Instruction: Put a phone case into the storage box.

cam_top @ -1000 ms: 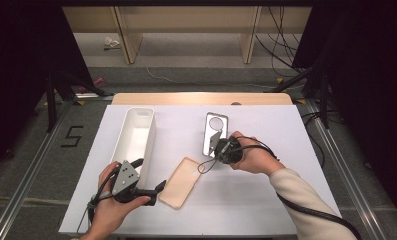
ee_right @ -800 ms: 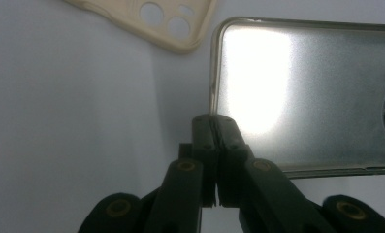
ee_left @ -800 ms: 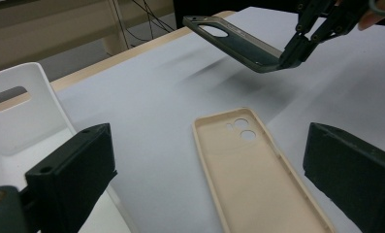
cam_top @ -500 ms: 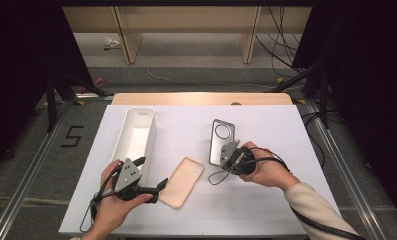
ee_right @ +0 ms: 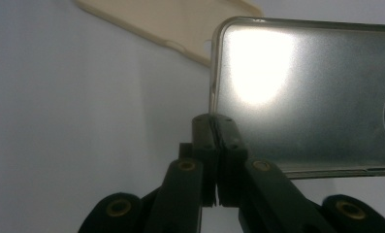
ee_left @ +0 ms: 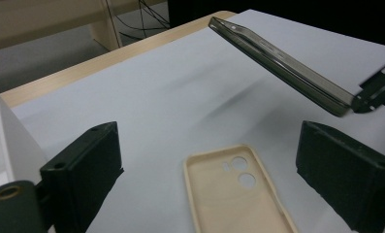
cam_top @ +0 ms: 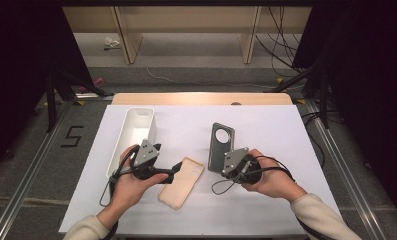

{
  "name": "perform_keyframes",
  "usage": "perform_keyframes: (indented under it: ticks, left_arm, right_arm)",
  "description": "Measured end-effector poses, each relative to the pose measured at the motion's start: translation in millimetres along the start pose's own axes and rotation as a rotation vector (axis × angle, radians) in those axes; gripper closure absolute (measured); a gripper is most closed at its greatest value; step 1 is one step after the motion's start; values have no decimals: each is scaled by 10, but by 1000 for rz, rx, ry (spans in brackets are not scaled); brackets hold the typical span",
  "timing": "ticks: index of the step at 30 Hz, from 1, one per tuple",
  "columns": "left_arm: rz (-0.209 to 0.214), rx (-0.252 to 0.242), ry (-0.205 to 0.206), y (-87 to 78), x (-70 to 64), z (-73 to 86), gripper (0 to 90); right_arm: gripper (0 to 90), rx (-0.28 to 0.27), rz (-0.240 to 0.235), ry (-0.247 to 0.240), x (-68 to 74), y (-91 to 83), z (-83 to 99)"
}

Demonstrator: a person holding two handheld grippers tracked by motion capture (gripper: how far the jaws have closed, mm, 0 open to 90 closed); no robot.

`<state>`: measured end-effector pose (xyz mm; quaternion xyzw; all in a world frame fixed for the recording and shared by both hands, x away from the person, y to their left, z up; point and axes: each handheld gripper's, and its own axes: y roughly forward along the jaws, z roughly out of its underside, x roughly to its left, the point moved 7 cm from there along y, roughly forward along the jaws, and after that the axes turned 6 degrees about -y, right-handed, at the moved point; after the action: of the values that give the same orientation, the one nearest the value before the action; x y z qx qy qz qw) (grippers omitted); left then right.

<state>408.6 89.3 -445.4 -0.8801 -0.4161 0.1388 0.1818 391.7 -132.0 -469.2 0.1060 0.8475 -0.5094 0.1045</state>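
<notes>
Two phone cases are in play on the white table. My right gripper is clamped on the bottom edge of the grey translucent case; the right gripper view shows its jaws pressed together on that edge. The left gripper view shows this case lifted clear of the table surface and slanted, its free end highest and casting a soft shadow on the white sheet below. In the high view its round camera opening sits at the end farthest from me.

My left gripper is released, jaws spread wide and grasping nothing. The beige case lies flat on the table between and just ahead of those jaws, open side up, camera cutouts at its far end. I cannot tell whether either jaw touches it.

A long white bin stands just beside my left hand, on its outer side.
</notes>
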Motion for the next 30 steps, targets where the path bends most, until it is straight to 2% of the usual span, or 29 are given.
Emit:
perform_keyframes:
  ticks: [11,15,18,27,30]
  left_arm:
    - [6,25,8,204,-25,-328,118]
    - [16,46,-18,313,-45,-390,134]
    - [24,59,-20,386,-68,-435,141]
    - [68,134,-34,657,-189,-573,166]
    - [65,164,-48,759,-204,-605,188]
  right_arm:
    - [891,-28,1,10,78,-42,0]
    - [891,-29,-3,6,113,-40,-18]
    - [891,-35,-6,1,136,-40,-45]
    - [891,-51,3,-20,164,-39,-130]
    - [891,-52,3,-20,172,-37,-151]
